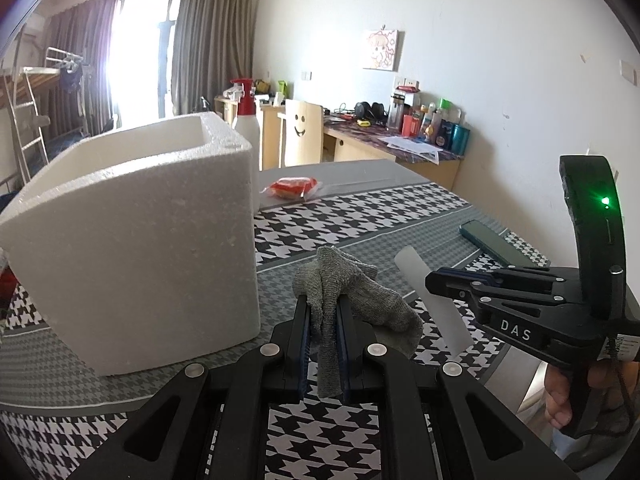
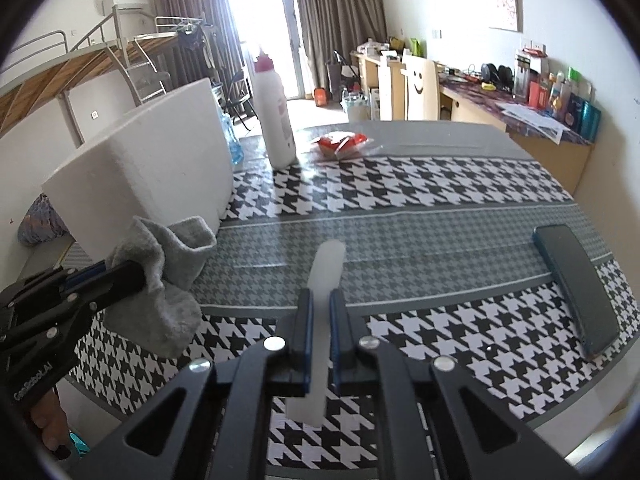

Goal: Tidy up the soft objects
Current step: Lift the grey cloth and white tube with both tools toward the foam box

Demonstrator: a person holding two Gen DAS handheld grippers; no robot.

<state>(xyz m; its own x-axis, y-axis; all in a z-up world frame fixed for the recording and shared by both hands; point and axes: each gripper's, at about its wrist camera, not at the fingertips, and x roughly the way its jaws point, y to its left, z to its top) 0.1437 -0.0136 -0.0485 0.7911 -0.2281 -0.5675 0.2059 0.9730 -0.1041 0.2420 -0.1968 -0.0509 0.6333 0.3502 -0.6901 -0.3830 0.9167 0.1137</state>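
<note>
With both claws raised over the table (image 2: 440,184), I see my left gripper (image 1: 323,300) clamped on a grey sock (image 1: 352,292) that hangs beside the white foam box (image 1: 132,240). My right gripper (image 2: 320,300) pinches a pale translucent strip (image 2: 326,272). A dark phone (image 2: 576,292) lies near the table's right edge.
</note>
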